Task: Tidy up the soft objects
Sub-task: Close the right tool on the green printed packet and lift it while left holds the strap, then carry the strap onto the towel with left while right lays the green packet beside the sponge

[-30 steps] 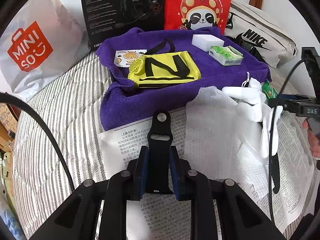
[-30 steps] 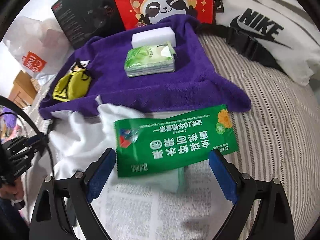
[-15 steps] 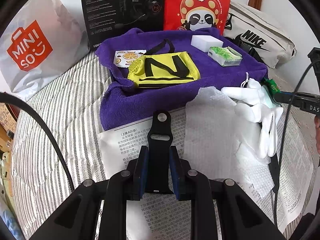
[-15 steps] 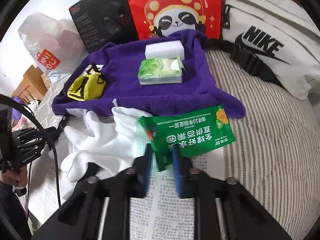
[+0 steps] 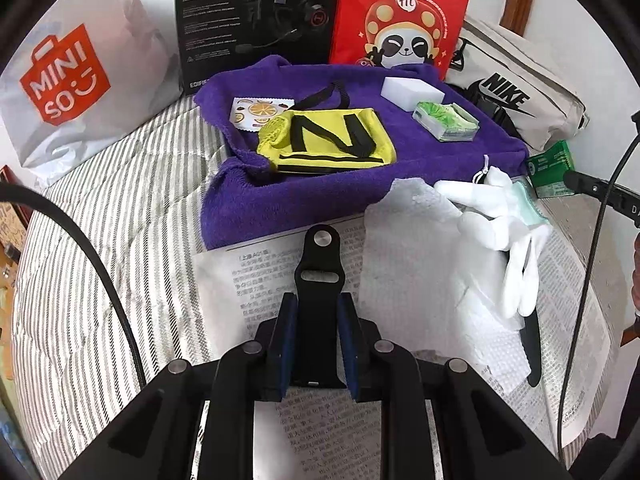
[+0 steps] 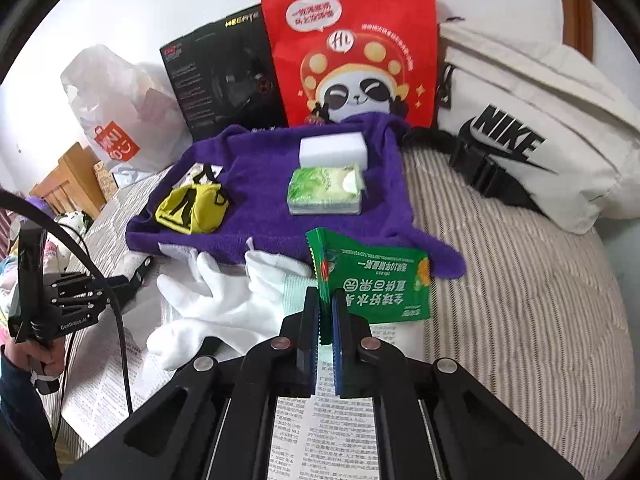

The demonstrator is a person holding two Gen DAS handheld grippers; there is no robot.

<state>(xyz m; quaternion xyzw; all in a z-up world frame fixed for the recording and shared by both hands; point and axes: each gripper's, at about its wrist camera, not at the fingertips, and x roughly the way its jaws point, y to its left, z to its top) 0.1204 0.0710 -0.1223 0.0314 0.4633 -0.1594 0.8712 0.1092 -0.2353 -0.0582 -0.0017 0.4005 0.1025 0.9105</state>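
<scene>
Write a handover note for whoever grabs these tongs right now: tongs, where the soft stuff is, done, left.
Left tongs: shut on a black strap over the newspaper.
Right tongs: shut on the green packet, lifted.
Done, on the purple towel: yellow pouch, white sponge, tissue pack.
Left: both held items, white gloves, white cloth.

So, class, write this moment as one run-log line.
left gripper: shut on black strap | right gripper: shut on green packet, raised off newspaper | white gloves: on newspaper
</scene>
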